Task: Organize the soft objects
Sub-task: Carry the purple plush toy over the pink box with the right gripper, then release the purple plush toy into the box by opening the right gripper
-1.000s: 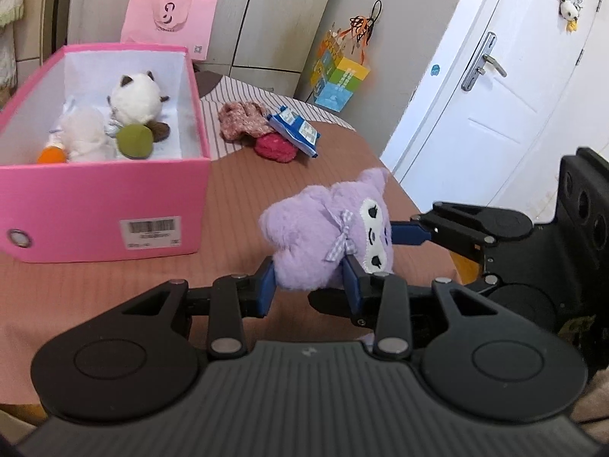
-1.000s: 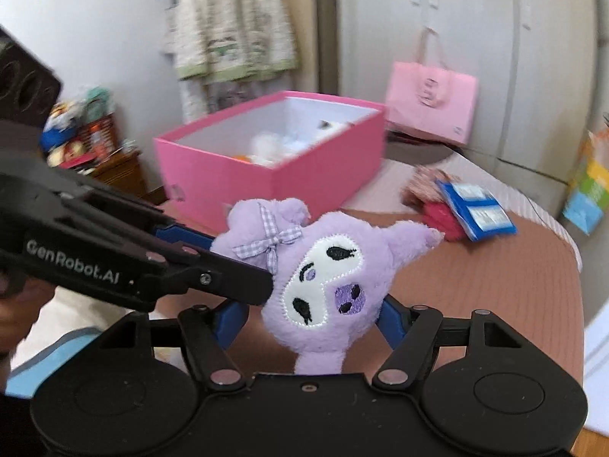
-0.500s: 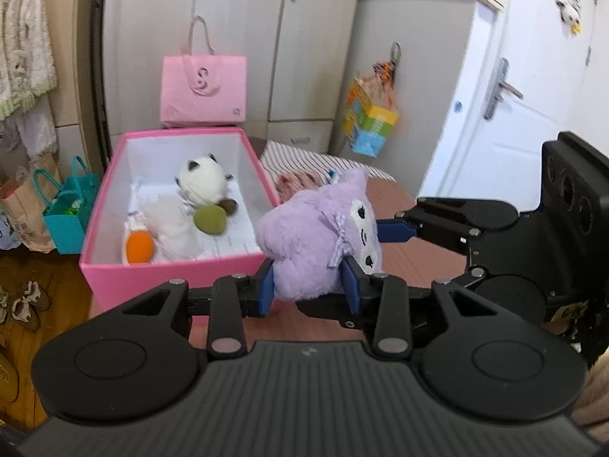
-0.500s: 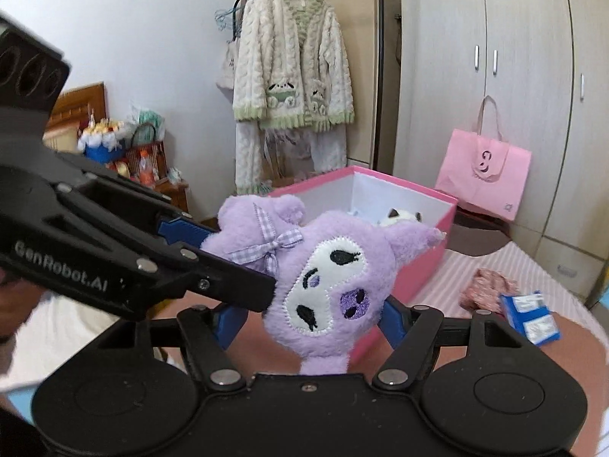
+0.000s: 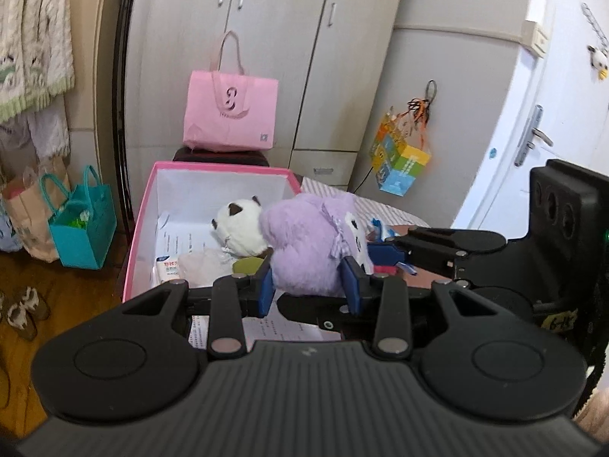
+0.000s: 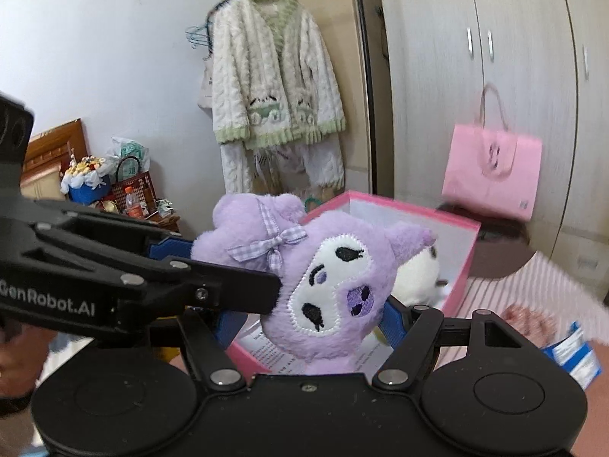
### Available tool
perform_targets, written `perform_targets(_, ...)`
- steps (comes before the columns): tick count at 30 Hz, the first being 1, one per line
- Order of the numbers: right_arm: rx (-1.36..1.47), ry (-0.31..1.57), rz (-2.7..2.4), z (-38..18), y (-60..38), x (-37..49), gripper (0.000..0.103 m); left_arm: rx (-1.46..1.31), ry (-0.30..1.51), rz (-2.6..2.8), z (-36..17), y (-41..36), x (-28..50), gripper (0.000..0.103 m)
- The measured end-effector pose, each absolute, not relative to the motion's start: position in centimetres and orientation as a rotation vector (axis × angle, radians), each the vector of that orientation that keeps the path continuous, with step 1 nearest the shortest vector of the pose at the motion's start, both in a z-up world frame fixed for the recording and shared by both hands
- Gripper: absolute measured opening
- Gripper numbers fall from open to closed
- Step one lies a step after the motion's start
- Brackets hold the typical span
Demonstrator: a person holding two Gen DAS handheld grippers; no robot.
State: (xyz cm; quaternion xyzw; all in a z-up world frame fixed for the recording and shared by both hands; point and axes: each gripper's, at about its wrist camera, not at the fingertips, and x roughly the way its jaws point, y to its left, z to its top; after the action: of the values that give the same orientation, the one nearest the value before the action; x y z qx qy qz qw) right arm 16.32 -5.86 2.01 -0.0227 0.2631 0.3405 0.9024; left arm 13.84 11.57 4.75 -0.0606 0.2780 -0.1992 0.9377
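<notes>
A purple plush toy with a white face and checked bow is held by both grippers above the open pink box. My left gripper is shut on its body. My right gripper is shut on it from the other side; the toy's face shows in the right wrist view. The right gripper also shows in the left wrist view. Inside the box lie a white plush, a green ball and papers. The box also shows in the right wrist view.
A pink tote bag stands on a dark stool behind the box. A blue packet and a reddish soft thing lie on the striped table to the right. A teal bag sits on the floor at left. A white door is at right.
Both grippers have carried the purple plush up and over to the pink box; it now hangs above the box's near end. Both grips are unchanged.
</notes>
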Motion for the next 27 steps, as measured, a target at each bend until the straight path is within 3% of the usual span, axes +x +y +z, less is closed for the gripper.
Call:
perform_targets(12, -0.095, 0.698, 0.7, -1.1, -3.1, 21.5, 0.075, -0.221, 0.676, -0.41, 0.6, 14.2, 19.3, 0.035)
perform_targets(21, -0.296, 0.706, 0.622, -2.0, -0.9, 22.2, 0.076, -0.23, 0.727, -0.357, -0.9, 14.4, 21.2, 0.041)
perform_targets(27, -0.296, 0.704, 0.62, -1.4, -1.5, 21.9, 0.081, -0.19, 0.728, -0.312, -0.7, 14.2, 20.5, 0.058)
